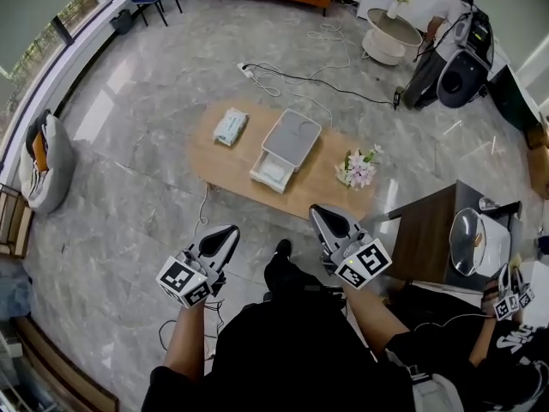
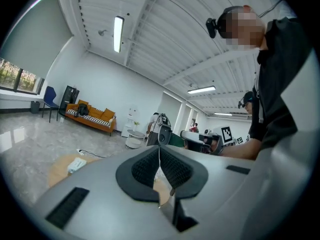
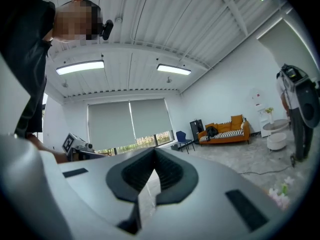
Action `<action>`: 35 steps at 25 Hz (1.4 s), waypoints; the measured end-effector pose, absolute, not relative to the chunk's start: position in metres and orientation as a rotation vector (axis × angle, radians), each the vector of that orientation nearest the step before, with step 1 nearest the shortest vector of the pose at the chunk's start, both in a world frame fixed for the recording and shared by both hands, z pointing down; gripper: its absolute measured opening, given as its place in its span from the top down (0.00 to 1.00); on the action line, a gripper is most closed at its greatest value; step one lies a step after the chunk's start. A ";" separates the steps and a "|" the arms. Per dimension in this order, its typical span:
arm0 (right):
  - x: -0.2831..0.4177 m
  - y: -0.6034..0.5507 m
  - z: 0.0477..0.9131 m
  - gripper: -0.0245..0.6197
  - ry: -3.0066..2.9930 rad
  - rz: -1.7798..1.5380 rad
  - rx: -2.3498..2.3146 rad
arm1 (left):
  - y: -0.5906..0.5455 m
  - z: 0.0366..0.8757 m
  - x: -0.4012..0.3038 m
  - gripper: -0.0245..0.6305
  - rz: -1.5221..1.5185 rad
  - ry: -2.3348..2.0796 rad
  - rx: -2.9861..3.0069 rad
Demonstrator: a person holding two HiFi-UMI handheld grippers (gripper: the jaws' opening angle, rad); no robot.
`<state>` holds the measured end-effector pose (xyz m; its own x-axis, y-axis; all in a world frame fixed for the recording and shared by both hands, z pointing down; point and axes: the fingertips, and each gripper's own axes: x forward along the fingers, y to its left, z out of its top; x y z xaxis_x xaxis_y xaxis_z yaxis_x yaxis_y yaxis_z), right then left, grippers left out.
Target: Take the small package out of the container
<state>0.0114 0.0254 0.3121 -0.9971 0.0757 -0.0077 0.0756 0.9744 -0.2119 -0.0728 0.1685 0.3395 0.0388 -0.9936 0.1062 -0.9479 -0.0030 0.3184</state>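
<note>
Head view: left tool [image 1: 230,232] and right tool [image 1: 319,213], jaws together, carry square black-and-white markers [image 1: 184,280].

The container [image 1: 292,137] is a pale grey rectangular box with rounded corners; it sits flat near the middle of the light wooden tabletop [image 1: 225,168], turned askew, with its long side running from the near left to the far right; a smooth grey lid covers its far part, which reaches almost to the tabletop's far edge; its near end stands open as a white, shallow compartment; the small package [image 1: 274,172] lies flat inside that open compartment, within its walls; it is white and thin, with faint pale print too small to read; it fills most of the compartment.
</note>
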 end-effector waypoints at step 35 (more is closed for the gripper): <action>-0.129 -0.173 0.367 0.94 -3.102 0.362 0.680 | -0.074 0.404 -0.275 0.93 0.049 -1.360 2.267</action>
<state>-0.1291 -0.1728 0.3665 -0.9081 -0.4188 -0.0044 -0.4065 0.8839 -0.2313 -0.2750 -0.0738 0.4040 0.5025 -0.8194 0.2757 -0.8373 -0.3817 0.3916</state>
